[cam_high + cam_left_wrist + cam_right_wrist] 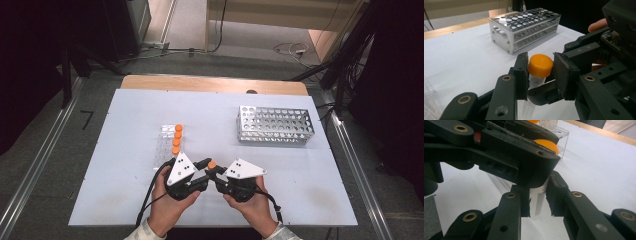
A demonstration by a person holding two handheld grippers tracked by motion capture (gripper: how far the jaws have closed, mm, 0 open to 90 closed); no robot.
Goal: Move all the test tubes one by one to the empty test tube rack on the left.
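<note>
**One tube between two grippers, cap end to the left one**

The tube (pixel 534 85) with the orange cap (pixel 540 65) is held in the air above the white table (pixel 125 200), near its front edge, between the two hands. Its long axis stands nearly upright, a little tilted.

The right gripper (pixel 537 203) has its jaws closed on the clear body of the tube, below the cap, and it carries the weight. The left gripper (pixel 540 75) comes from the other side, and its two pads stand on either side of the orange cap. They appear to touch the cap on both sides, but the contact on the right pad is hard to confirm in the left gripper view.

So the two grips sit one above the other on the same axis: cap above, body below. The coming move is probably a twist around this upright axis to loosen the cap, with the right gripper holding steady.

The other capped tubes wait in the clear rack (pixel 165 150) behind the left hand, and the metal rack (pixel 274 125) stands well apart at the far right.
</note>
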